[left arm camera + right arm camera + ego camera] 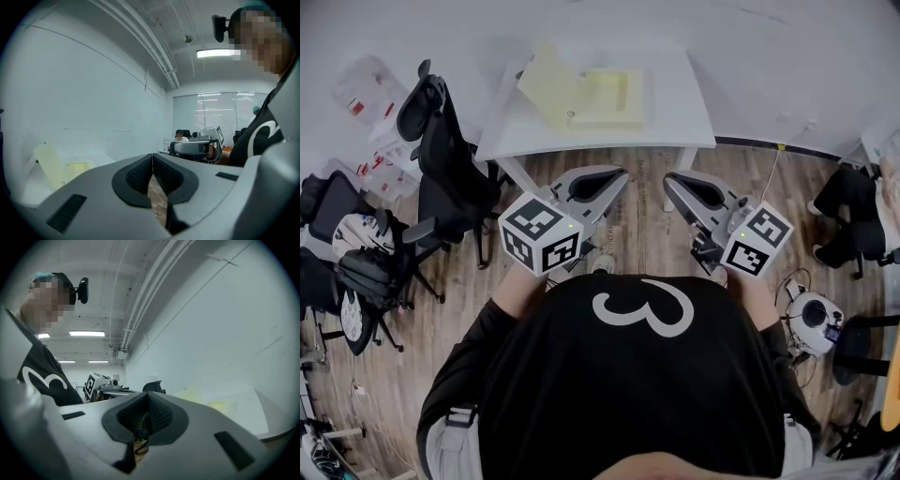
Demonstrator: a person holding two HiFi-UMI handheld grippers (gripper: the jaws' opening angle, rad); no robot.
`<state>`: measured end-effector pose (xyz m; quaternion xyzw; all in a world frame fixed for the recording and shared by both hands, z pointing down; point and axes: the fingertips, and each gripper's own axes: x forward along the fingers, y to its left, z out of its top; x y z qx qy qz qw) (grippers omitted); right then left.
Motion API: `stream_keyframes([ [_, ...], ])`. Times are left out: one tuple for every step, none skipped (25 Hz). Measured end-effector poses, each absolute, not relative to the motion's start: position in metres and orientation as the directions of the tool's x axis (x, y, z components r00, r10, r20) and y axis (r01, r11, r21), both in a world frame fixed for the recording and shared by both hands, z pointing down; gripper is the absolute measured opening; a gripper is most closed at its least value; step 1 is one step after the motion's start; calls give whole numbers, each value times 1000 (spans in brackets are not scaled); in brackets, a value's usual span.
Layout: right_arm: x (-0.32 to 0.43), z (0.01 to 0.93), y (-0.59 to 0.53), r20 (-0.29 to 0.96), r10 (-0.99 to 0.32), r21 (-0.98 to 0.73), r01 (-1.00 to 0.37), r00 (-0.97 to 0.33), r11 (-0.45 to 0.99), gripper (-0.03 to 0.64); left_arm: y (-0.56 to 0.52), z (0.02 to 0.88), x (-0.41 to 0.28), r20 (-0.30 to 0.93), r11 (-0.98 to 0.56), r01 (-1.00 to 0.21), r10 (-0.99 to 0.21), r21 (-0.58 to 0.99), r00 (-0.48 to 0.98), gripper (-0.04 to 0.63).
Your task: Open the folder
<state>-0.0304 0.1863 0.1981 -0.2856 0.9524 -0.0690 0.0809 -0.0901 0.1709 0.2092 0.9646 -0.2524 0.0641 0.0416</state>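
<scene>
Two grippers, left (611,178) and right (677,184), were held roughly level in front of the person's chest, each with its jaws pressed together on nothing. The yellow folder (581,96) lay on the white table (684,117), well apart from both, its cover apparently raised. Risk: jaws brought in closed could shove the light folder across the table instead of pinching its cover.

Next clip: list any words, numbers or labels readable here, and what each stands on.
"3": white, on the person's black shirt.
Cubes on the left gripper and right gripper: square patterns only, no words.
Red print on packets at far left: too small to read.
Yellow folder: no print visible.
</scene>
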Motion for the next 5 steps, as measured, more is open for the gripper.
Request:
stream_keyframes([
  [-31, 198, 187, -112, -555, -178, -532, -825, 828, 23, 172, 209, -90, 145, -869, -493, -482, 47, 864, 18],
  [-31, 198, 187, -110, -554, -177, -533, -825, 828, 23, 172, 208, -89, 146, -868, -494, -483, 45, 863, 18],
  [-30, 198, 188, -108, -555, -176, -534, -825, 827, 23, 173, 208, -88, 147, -868, -495, -485, 42, 862, 18],
  [-30, 198, 188, -105, -556, -173, -535, -824, 827, 23, 174, 207, -88, 148, -868, -496, -486, 39, 862, 18],
  [-29, 197, 189, -103, -557, -170, -537, -824, 826, 23, 174, 207, -87, 149, -867, -497, -487, 36, 861, 18],
])
